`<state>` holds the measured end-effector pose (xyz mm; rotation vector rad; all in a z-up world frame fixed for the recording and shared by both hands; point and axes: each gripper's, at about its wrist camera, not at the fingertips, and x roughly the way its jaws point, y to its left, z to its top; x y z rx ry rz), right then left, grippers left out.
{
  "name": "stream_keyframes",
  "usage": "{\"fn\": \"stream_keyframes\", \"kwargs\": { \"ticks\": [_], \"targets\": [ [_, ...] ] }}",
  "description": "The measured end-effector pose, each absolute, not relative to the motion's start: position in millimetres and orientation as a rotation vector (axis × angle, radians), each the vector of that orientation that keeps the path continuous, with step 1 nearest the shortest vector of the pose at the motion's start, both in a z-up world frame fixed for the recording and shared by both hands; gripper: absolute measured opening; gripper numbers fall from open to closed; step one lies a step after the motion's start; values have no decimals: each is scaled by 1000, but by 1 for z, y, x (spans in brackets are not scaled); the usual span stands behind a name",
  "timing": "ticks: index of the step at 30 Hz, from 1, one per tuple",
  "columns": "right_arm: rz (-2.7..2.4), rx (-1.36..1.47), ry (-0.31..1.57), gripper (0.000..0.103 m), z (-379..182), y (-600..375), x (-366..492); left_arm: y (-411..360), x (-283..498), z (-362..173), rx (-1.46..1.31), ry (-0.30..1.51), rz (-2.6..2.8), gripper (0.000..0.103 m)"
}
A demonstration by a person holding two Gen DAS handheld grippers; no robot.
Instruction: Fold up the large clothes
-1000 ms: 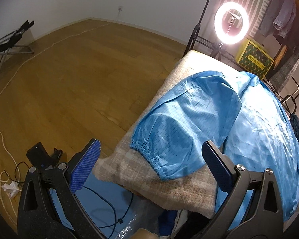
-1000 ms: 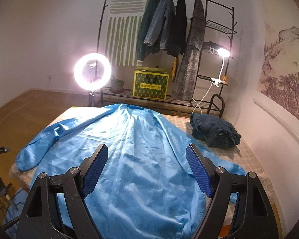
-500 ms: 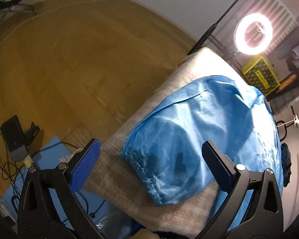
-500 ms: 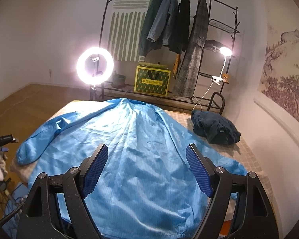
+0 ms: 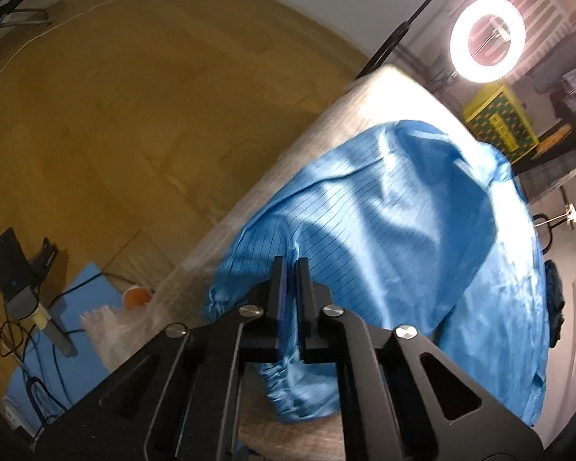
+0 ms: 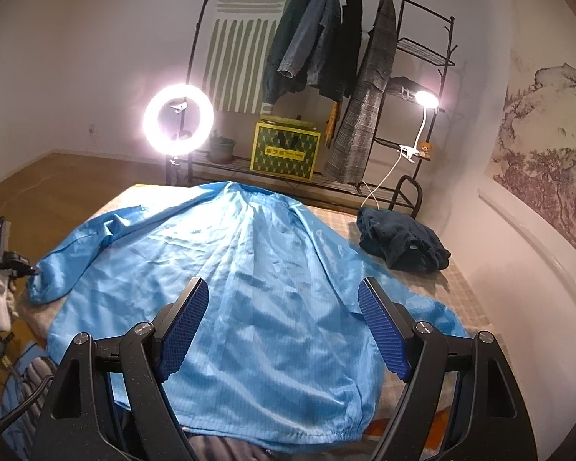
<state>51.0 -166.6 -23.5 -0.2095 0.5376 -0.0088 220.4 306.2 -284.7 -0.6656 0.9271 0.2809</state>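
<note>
A large light-blue coat (image 6: 249,269) lies spread flat on a bed with a checked cover (image 6: 457,284). Its left sleeve (image 5: 364,223) reaches to the bed's left edge, with the elastic cuff (image 5: 276,384) near the corner. My left gripper (image 5: 291,265) is shut on the sleeve fabric just above the cuff. It also shows at the left edge of the right wrist view (image 6: 15,265). My right gripper (image 6: 280,319) is open and empty, above the coat's lower part near the hem.
A dark blue garment (image 6: 403,242) lies bunched on the bed's far right. A ring light (image 6: 178,119), a yellow box (image 6: 284,150) and a clothes rack (image 6: 345,57) stand beyond the bed. Cables and a black device (image 5: 11,272) lie on the wood floor at left.
My left gripper moved forward over the sleeve and closed on the fabric near the cuff. My right gripper stayed open and barely moved.
</note>
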Motion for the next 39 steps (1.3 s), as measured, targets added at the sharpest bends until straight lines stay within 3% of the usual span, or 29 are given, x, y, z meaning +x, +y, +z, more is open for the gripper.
{"fn": "stream_keyframes", "kwargs": {
  "ticks": [10,17,22,29,39],
  "targets": [
    [37,-182,553,80,-17,-166,47,270,204,-200,-613,720,103,0],
    [128,-143,596,80,-15,-163,66,185,186,-133,-425,631,-98,0],
    [243,67,698,80,-31,-185,122,107,147,-104,-249,609,-256,0],
    [363,262,858,80,-100,-198,211,7,110,-142,35,765,-373,0],
    [523,318,1124,80,-183,-151,268,-29,99,-200,201,917,-398,0]
  ]
}}
